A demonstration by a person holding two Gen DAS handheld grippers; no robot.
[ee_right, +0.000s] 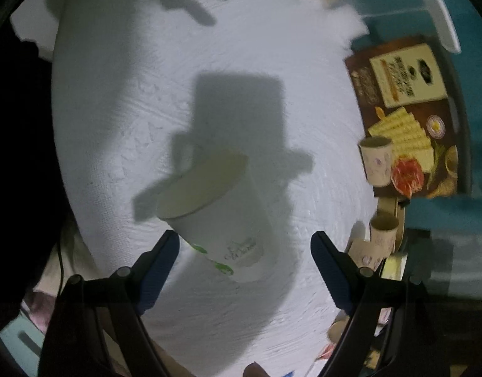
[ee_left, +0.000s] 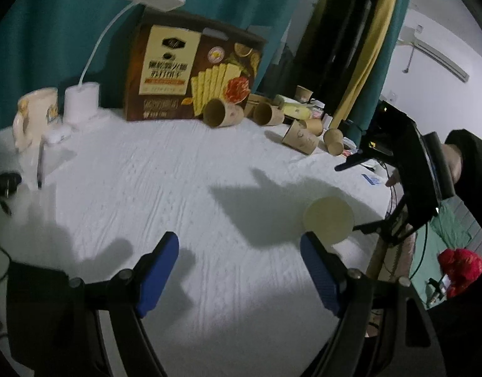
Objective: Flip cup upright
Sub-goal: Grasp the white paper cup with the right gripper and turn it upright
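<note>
A white paper cup (ee_right: pixel 215 220) with green print sits on the white cloth between the fingers of my right gripper (ee_right: pixel 244 236), its wider, pale round end turned up toward the camera. The right jaws stand wide apart: the left pad is close to the cup's wall and the right pad is well clear of it. In the left wrist view the same cup (ee_left: pixel 328 220) shows as a pale disc just beyond my right fingertip, with the right gripper (ee_left: pixel 347 198) reaching in from the right, held by a hand. My left gripper (ee_left: pixel 239 238) is open and empty over bare cloth.
At the back stand a brown cracker box (ee_left: pixel 193 72), a white desk lamp (ee_left: pixel 83 100) and a cream mug (ee_left: pixel 36 116). Several brown paper cups (ee_left: pixel 223 113) lie on their sides near the box. The table edge (ee_left: pixel 388 207) drops off on the right.
</note>
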